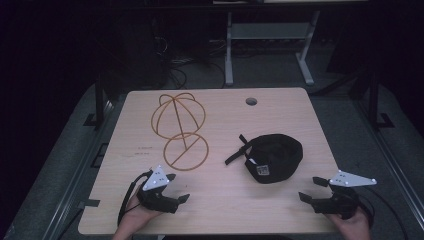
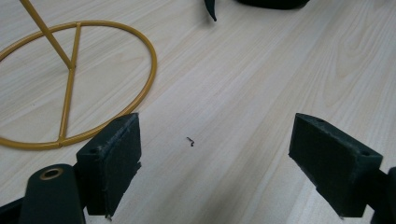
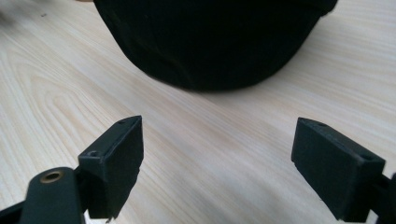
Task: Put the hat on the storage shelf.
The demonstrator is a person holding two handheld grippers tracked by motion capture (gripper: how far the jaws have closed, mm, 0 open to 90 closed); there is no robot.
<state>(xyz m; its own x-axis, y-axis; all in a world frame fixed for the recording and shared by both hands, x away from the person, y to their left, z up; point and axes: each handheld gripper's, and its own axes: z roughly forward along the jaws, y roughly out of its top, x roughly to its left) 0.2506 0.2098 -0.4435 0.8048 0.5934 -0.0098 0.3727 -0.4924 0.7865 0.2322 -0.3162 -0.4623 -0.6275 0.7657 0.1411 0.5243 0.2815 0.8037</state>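
Note:
A black cap lies upside down on the wooden table, right of centre, with a white label inside and a strap trailing to its left. A gold wire hat stand stands left of centre on a round ring base. My left gripper rests open near the front edge, just below the stand's base, with bare table between its jaws. My right gripper is open at the front right, pointing at the cap, nothing between its jaws. The cap's strap tip shows in the left gripper view.
A round cable hole sits near the table's far edge. Beyond the table a white metal frame stands on the dark floor. A tiny dark speck lies on the wood between the left jaws.

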